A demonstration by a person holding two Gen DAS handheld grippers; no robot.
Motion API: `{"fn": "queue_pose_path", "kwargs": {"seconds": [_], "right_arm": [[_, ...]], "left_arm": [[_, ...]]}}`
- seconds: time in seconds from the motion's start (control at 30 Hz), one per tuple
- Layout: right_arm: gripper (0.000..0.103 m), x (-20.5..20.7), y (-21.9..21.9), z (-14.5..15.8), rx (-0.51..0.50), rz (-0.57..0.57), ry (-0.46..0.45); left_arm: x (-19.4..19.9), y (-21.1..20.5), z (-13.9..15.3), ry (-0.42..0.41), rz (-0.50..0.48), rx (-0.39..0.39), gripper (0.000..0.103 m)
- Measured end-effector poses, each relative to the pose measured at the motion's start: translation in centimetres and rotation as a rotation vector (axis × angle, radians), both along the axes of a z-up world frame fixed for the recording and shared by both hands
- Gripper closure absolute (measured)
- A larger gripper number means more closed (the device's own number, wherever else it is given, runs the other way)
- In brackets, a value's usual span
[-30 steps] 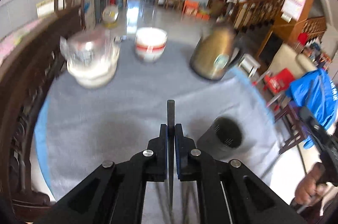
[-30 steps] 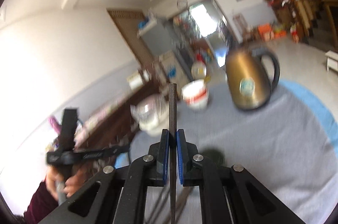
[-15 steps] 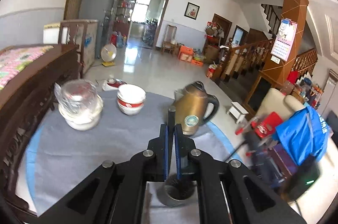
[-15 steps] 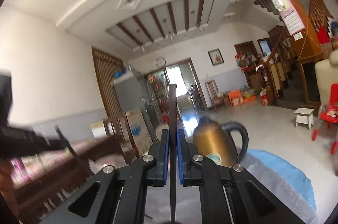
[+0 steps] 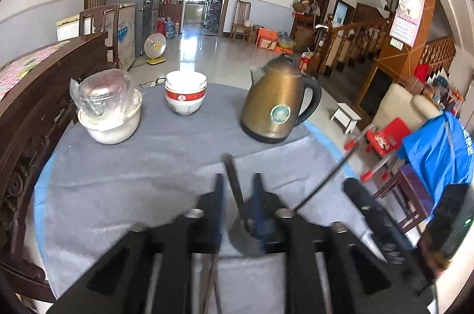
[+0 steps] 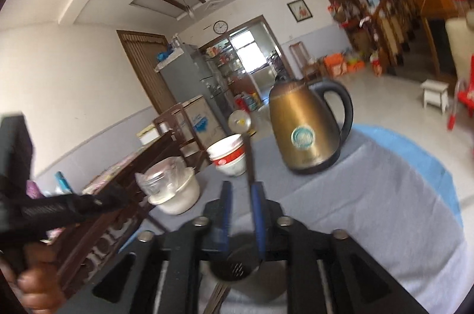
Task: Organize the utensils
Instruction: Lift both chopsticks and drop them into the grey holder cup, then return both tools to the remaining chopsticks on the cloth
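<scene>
My left gripper (image 5: pixel 237 180) is open. A dark utensil handle (image 5: pixel 234 180) stands loose between its jaws, its lower end in a dark perforated holder (image 5: pixel 247 234) on the grey cloth. My right gripper (image 6: pixel 240 189) is open too. A thin dark utensil (image 6: pixel 249 157) leans by its right finger, its lower end in the same holder (image 6: pixel 234 266). The right gripper shows at the lower right of the left wrist view (image 5: pixel 373 213), a thin rod (image 5: pixel 323 183) slanting up beside it.
On the round grey-clothed table (image 5: pixel 118 172) stand a brass kettle (image 5: pixel 277 104), stacked red-and-white bowls (image 5: pixel 185 95) and a white bowl holding a glass jar (image 5: pixel 106 106). A dark carved wooden bench (image 5: pixel 26 118) borders the left. Chairs and stairs lie right.
Both grippers have opened and let go of the utensils they gripped. The utensils now stand in the dark holder. Both cameras have tilted down toward the table.
</scene>
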State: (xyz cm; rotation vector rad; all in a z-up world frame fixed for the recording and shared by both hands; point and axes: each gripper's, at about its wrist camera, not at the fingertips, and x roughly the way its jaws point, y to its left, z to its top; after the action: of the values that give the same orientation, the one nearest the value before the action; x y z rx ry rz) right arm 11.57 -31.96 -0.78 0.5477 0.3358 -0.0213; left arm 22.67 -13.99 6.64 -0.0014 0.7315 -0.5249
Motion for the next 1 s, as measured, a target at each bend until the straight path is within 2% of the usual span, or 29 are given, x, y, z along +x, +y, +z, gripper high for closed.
{"fn": "queue_pose_path", "kwargs": {"seconds": [0.03, 0.07, 0.13, 0.27, 0.4, 0.5, 0.53, 0.63, 0.77, 1.0], "right_arm": [[0.036, -1.0, -0.2, -0.1, 0.014, -0.001, -0.023], [0.026, -3.0, -0.6, -0.6, 0.038, -0.015, -0.086], [0.026, -5.6, -1.1, -1.6, 0.067, -0.02, -0.165], [0.03, -7.0, -2.6, -5.7, 0.183, 0.027, -0.153], [0.05, -5.8, -5.1, -11.7, 0.388, 0.037, -0.072], [0.056, -4.9, -5.5, -14.5, 0.429, 0.05, -0.017], [0.059, -4.7, -5.7, -14.7, 0.465, 0.086, -0.034], [0.06, -5.0, -5.3, -14.2, 0.391, 0.073, -0.056], [0.06, -5.0, -5.0, -13.6, 0.348, 0.084, -0.049], [0.06, -4.2, -4.7, -13.1, 0.321, 0.093, -0.011]], "left_arm": [[-0.7, 0.5, -0.3, -0.019, 0.012, 0.005, 0.049], [-1.5, 1.1, -0.6, -0.044, 0.029, 0.009, 0.046], [-2.7, 2.3, -1.3, -0.085, 0.059, 0.03, 0.044], [-4.3, 5.0, -4.0, -0.096, 0.127, 0.09, 0.043], [-5.4, 7.7, -8.0, -0.054, 0.223, 0.173, 0.043], [-6.4, 9.1, -10.3, -0.012, 0.27, 0.216, 0.043], [-6.7, 9.4, -11.1, 0.004, 0.285, 0.234, 0.043], [-7.4, 9.5, -12.6, 0.05, 0.308, 0.273, 0.043], [-7.8, 8.5, -13.1, 0.068, 0.335, 0.323, 0.043], [-8.6, 7.2, -13.0, 0.139, 0.376, 0.327, 0.043]]}}
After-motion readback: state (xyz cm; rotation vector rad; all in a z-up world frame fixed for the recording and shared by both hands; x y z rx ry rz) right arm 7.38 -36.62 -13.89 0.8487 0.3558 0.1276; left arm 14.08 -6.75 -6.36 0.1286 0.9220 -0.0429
